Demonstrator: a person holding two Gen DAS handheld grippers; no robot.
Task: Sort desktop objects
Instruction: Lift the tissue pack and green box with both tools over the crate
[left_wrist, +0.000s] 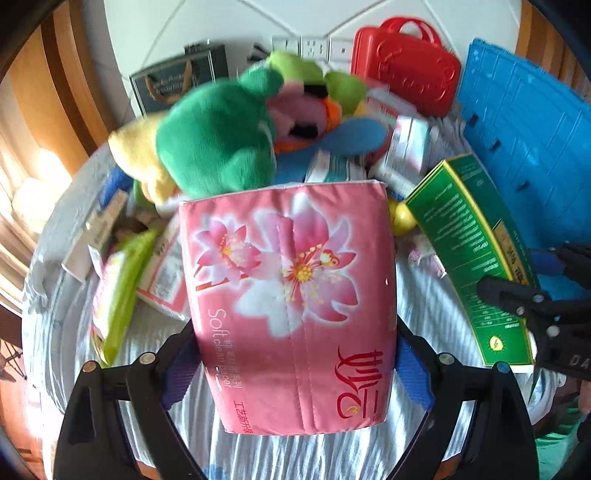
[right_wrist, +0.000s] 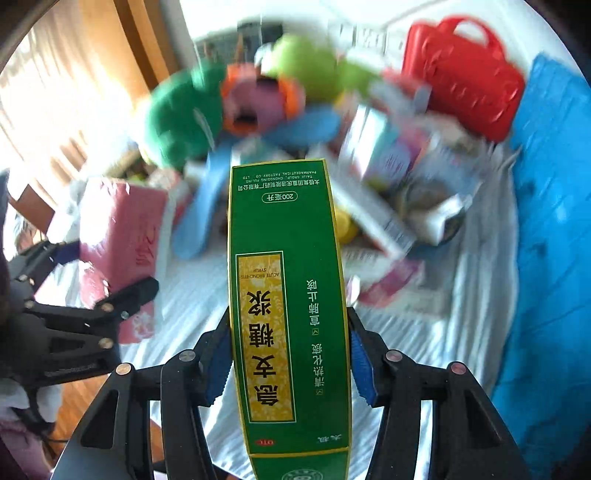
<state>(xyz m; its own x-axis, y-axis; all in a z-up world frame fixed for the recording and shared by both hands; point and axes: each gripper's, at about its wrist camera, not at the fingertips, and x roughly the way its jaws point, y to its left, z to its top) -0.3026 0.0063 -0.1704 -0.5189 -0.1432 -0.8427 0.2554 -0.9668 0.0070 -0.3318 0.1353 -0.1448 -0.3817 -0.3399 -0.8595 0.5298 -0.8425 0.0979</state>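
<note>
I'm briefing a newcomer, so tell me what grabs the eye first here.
A pink plastic tissue pack printed with flowers fills the left wrist view, clamped in the left gripper. A tall green cardboard medicine box stands in the right gripper. Behind them lie a green plush toy and a red plastic case.

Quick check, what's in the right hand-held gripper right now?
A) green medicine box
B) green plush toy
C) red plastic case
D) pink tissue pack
A: the right hand-held gripper has its blue pads on both sides of the green medicine box; the pink tissue pack sits in the left hand-held gripper.
</note>
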